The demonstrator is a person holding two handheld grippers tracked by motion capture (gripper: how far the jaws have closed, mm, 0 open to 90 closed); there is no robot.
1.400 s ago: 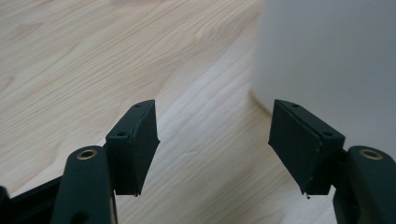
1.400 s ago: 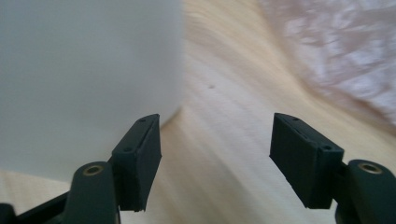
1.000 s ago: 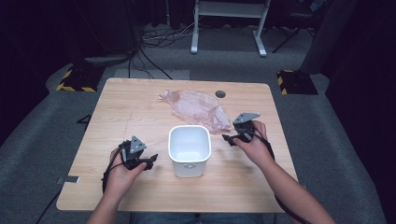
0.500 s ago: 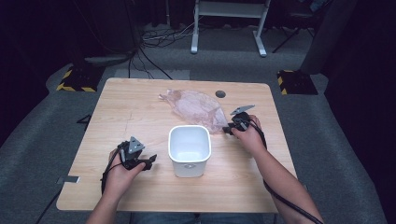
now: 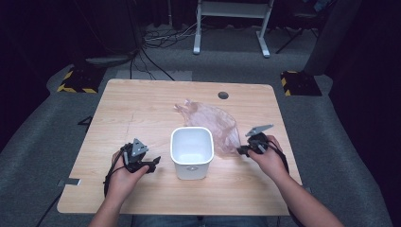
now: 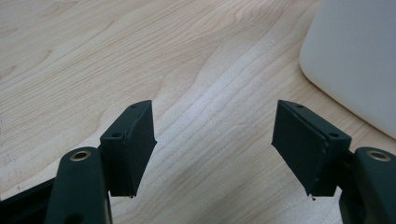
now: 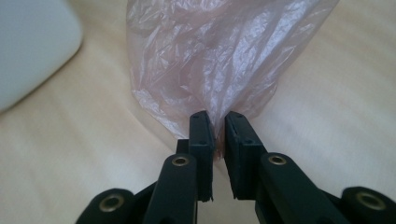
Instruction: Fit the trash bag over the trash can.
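Right gripper (image 7: 218, 140) has just been closing & is pinched on the thin pink bag (image 7: 219, 56), right of the white bin (image 5: 191, 152), prob. so it can be lifted. Left gripper (image 6: 219, 149) is kept wide open w/ nothing held, left of bin.

A thin, translucent pink plastic bag (image 5: 211, 123) lies crumpled and flattened on the wooden table, just behind and to the right of the white bin (image 5: 191, 150), its near edge pinched and gathered.
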